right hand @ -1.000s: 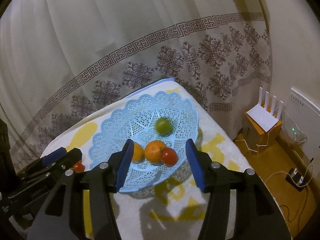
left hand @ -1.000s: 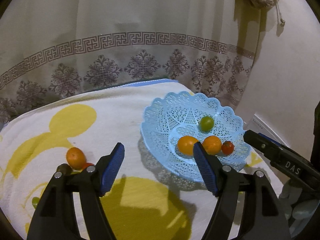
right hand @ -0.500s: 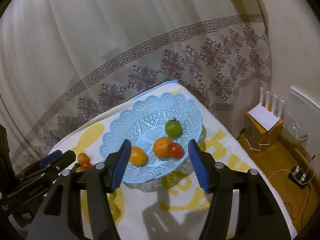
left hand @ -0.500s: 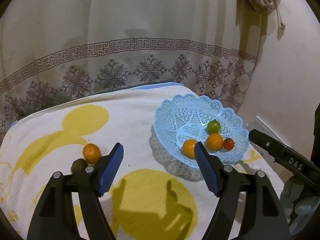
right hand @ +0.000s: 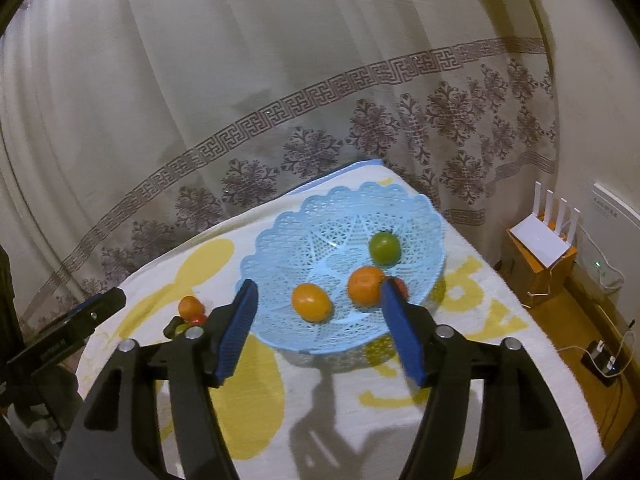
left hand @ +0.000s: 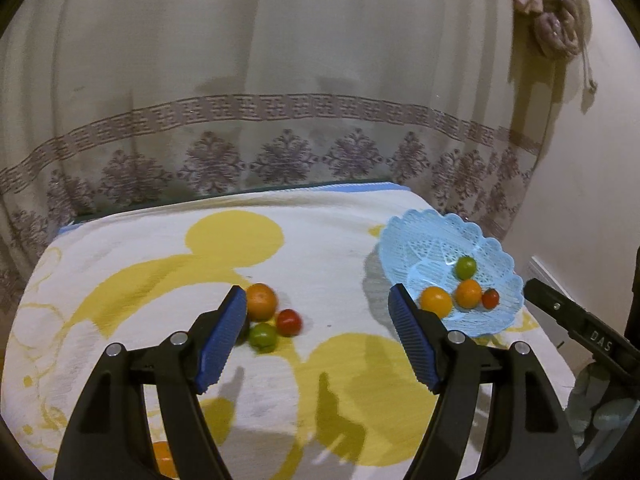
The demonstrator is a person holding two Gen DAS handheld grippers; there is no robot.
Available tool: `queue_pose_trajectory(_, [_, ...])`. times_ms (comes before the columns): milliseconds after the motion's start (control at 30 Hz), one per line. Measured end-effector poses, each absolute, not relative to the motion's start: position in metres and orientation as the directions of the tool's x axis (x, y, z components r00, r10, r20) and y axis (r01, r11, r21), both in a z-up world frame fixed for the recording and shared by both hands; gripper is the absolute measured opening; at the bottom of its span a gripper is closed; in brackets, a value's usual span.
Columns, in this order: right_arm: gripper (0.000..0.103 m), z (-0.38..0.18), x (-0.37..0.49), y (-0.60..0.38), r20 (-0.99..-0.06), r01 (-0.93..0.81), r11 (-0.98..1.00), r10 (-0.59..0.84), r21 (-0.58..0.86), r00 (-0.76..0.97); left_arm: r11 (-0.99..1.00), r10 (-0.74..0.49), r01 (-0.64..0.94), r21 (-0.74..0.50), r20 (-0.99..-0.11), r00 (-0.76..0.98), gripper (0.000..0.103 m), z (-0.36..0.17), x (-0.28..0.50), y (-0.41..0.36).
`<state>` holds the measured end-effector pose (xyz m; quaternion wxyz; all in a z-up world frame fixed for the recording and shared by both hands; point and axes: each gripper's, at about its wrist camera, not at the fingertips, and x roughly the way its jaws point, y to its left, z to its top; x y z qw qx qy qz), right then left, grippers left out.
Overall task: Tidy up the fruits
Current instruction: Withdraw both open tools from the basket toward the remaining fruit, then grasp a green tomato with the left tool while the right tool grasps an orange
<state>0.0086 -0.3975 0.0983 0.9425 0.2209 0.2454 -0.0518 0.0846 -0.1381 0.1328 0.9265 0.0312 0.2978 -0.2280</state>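
Observation:
A light blue lace basket (left hand: 432, 228) (right hand: 280, 240) stands on the right of the table and holds several fruits: a green tomato (right hand: 384, 248), two oranges (right hand: 312, 302) and a small red tomato (left hand: 490, 298). On the cloth to its left lie an orange (left hand: 261, 301), a red tomato (left hand: 289, 322) and a green tomato (left hand: 263, 336). My left gripper (left hand: 316, 340) is open and empty, above the cloth just right of the loose fruits. My right gripper (right hand: 320, 332) is open and empty, in front of the basket.
A white cloth with yellow shapes (left hand: 200, 248) covers the table. A patterned curtain (left hand: 280, 100) hangs close behind it. On the floor at the right stand a white router on a box (right hand: 544, 240) and a power strip with cables (right hand: 600, 360).
Both grippers have pulled back and up from the table. The left view has swung left, so the three loose fruits now show between its fingers. Both stay open.

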Motion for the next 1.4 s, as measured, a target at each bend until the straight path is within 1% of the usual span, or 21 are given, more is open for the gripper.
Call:
queue_pose_trajectory(167, [0.067, 0.1, 0.012, -0.384, -0.486, 0.183, 0.904, 0.031, 0.386, 0.873, 0.917, -0.372, 0.386, -0.099, -0.563, 0.738, 0.073, 0.136, 0.087, -0.107])
queue_pose_trajectory(500, [0.067, 0.104, 0.017, -0.36, -0.493, 0.142, 0.916, 0.068, 0.375, 0.867, 0.945, -0.314, 0.305, -0.116, -0.584, 0.749, 0.073, 0.126, 0.091, -0.062])
queue_pose_trajectory(800, [0.068, 0.1, 0.025, -0.335, -0.515, 0.102, 0.929, 0.104, 0.356, 0.851, 0.963, -0.261, 0.236, -0.128, -0.651, 0.713, 0.073, 0.094, 0.099, -0.032])
queue_pose_trajectory(1133, [0.068, 0.089, 0.036, -0.306, -0.549, 0.06, 0.941, 0.141, 0.333, 0.824, 0.97, -0.233, 0.206, -0.128, -0.73, 0.643, 0.073, 0.056, 0.12, -0.028])
queue_pose_trajectory(1300, [0.068, 0.082, 0.042, -0.29, -0.57, 0.038, 0.946, 0.162, 0.322, 0.805, 0.967, -0.239, 0.221, -0.128, -0.756, 0.609, 0.064, 0.041, 0.128, -0.031])
queue_pose_trajectory(1400, [0.068, 0.078, 0.046, -0.282, -0.581, 0.026, 0.947, 0.174, 0.319, 0.795, 0.965, -0.243, 0.225, -0.132, -0.767, 0.594, 0.056, 0.035, 0.132, -0.033])
